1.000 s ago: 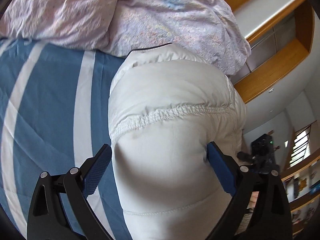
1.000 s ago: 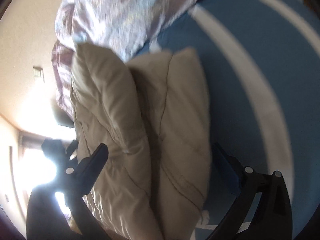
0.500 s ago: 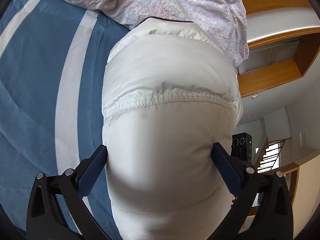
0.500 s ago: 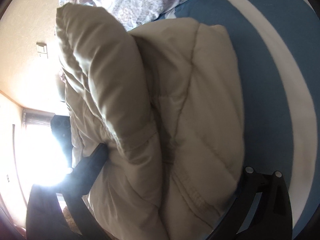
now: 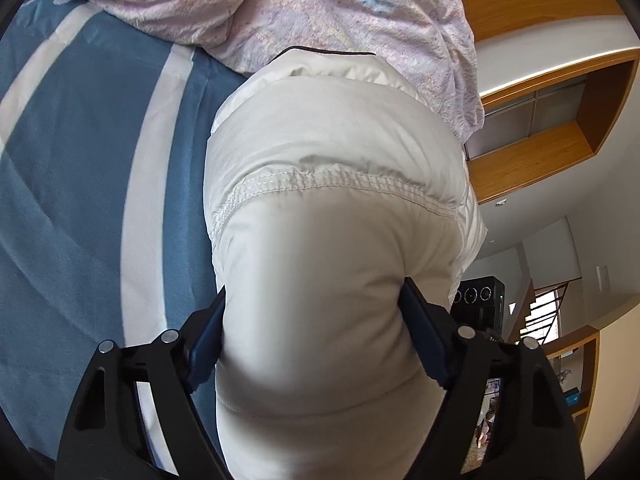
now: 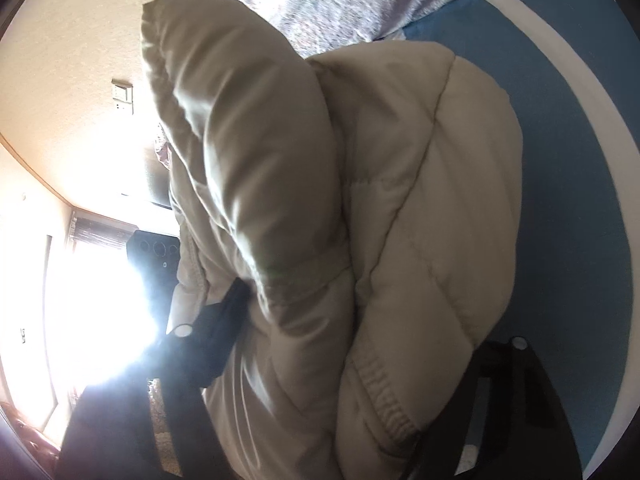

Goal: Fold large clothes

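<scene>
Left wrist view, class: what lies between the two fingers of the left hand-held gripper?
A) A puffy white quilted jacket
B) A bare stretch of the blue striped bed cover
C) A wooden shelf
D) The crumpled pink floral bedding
A: the white quilted jacket bulges between the left hand-held gripper, both blue pads pressing into its sides.

Left wrist view evenly daylit and sharp; right wrist view backlit by window (image 6: pixel 92 304) glare, dim, fisheye-bent edges.
</scene>
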The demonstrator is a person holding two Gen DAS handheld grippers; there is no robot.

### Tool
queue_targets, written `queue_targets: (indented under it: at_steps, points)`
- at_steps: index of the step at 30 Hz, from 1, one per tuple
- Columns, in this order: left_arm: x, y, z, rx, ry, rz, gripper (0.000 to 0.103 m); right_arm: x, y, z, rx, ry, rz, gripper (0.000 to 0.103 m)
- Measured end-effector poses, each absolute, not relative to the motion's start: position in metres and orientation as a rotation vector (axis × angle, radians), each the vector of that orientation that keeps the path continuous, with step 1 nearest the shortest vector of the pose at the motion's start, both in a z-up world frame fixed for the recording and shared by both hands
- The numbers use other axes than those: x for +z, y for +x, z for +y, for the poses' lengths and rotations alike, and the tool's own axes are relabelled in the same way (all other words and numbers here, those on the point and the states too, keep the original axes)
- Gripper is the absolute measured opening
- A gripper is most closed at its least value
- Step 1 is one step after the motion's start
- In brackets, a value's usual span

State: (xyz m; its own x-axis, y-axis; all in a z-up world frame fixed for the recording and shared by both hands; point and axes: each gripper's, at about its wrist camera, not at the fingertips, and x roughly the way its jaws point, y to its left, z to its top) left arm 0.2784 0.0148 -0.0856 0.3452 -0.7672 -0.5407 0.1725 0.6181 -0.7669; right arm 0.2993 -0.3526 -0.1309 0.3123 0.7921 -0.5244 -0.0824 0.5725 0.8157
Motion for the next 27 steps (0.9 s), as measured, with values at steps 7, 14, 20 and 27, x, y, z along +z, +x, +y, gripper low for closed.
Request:
queue_targets:
  at_steps: [7,14,20,27]
  points:
    - [-0.068,0.285,0.051,-0.609,-0.657,0.981,0.080,-0.121,0.335,-0.311,0.707,0.738,1.120,0.066]
    - [-0.060,0.287,0.103,-0.526,-0.667,0.951,0.080,-0.120,0.367,-0.257,0.752,0.714,1.163,0.066]
    - [-0.054,0.284,0.128,-0.487,-0.652,0.942,0.080,-0.117,0.377,-0.231,0.765,0.684,1.178,0.065]
    - [-0.059,0.291,0.144,-0.450,-0.619,0.935,0.080,-0.129,0.372,-0.234,0.735,0.695,1.158,0.066]
